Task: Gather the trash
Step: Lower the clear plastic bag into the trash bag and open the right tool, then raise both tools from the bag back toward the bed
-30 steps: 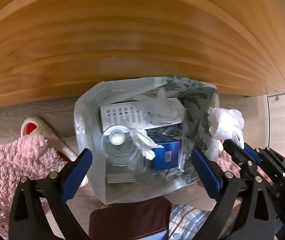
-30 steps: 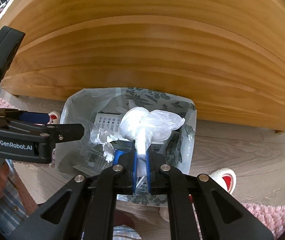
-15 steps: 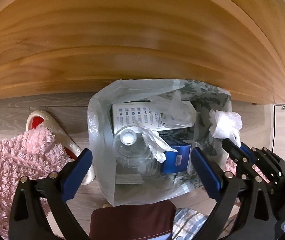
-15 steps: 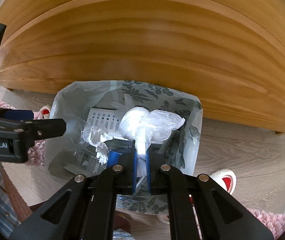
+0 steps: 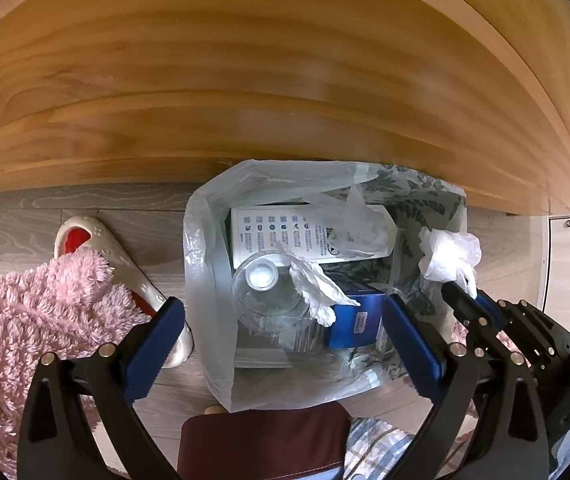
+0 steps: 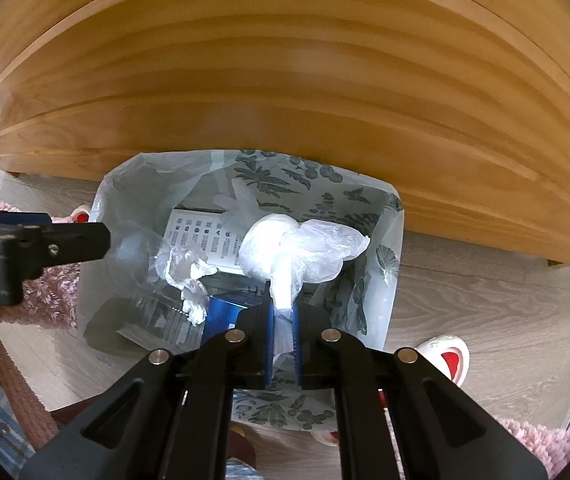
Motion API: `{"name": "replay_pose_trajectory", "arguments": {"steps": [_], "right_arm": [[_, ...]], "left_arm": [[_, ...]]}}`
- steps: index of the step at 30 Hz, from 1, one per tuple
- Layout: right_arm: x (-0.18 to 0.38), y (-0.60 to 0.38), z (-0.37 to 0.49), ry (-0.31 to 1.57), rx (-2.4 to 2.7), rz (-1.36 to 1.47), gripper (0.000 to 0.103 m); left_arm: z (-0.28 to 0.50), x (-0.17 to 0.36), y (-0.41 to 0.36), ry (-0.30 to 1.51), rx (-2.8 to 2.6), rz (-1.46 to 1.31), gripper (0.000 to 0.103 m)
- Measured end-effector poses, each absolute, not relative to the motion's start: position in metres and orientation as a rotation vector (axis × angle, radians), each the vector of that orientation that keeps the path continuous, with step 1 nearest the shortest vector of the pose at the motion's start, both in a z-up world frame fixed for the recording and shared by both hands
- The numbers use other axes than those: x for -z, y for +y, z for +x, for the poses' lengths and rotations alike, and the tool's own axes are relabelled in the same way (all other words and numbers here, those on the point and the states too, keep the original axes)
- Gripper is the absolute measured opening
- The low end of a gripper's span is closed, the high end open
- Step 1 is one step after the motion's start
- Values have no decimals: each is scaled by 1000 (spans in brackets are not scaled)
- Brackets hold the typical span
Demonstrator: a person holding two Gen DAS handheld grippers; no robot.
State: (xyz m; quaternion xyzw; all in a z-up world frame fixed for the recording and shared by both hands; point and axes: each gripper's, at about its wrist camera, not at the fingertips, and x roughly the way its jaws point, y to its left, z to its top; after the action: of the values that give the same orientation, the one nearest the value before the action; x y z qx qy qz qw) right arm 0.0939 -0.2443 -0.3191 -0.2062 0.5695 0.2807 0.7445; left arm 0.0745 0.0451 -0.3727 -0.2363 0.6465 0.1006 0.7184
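knotted plastic wad [image 6: 285, 254] points forward from clamped right gripper [image 6: 283, 322].

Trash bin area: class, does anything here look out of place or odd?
Little stands out. A white slipper lies on the floor beside the lined bin, partly under a pink rug. The right gripper holds a knotted plastic bag over the bin.

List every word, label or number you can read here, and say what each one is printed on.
"ot.AI": the cut-off end of white lettering on the side of the left tool, at the frame edge in the right wrist view.
White box in the trash bag: rows of icons and small print, too small to read.
Blue box: a white label, too blurred to read.
Nothing else legible.
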Motion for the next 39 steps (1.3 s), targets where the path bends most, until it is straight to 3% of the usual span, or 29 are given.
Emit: {"name": "replay_pose_trajectory", "arguments": {"steps": [2,4,5,6,7,10,11,15,39], "right_arm": [[320,-245,95,1254,-604,-451,9],[321,-246,96,1262,-599,-447,17],[321,-246,96,1263,-594,-450,33],[321,-245,96,1264,-592,-454,56],[320,-246,96,1263,-592,-456,66],[319,-245,95,1246,-597,-471,77],[319,-245,94,1242,-596,-476,89],[320,-244,93,1223,-567,-521,95],[295,-252,90,1143,-554,-532,95]], "left_arm": [[75,372,45,1431,-224,-526,96],[75,372,45,1431,-224,-525,96],[75,372,45,1430,-224,-526,96],[75,372,45,1431,-224,-527,96],[75,372,45,1431,-225,-527,96],[74,372,45,1432,-228,-530,96],[75,372,46,1432,-229,-530,96],[75,372,46,1435,-235,-530,96],[76,356,46,1375,-214,-486,96]]}}
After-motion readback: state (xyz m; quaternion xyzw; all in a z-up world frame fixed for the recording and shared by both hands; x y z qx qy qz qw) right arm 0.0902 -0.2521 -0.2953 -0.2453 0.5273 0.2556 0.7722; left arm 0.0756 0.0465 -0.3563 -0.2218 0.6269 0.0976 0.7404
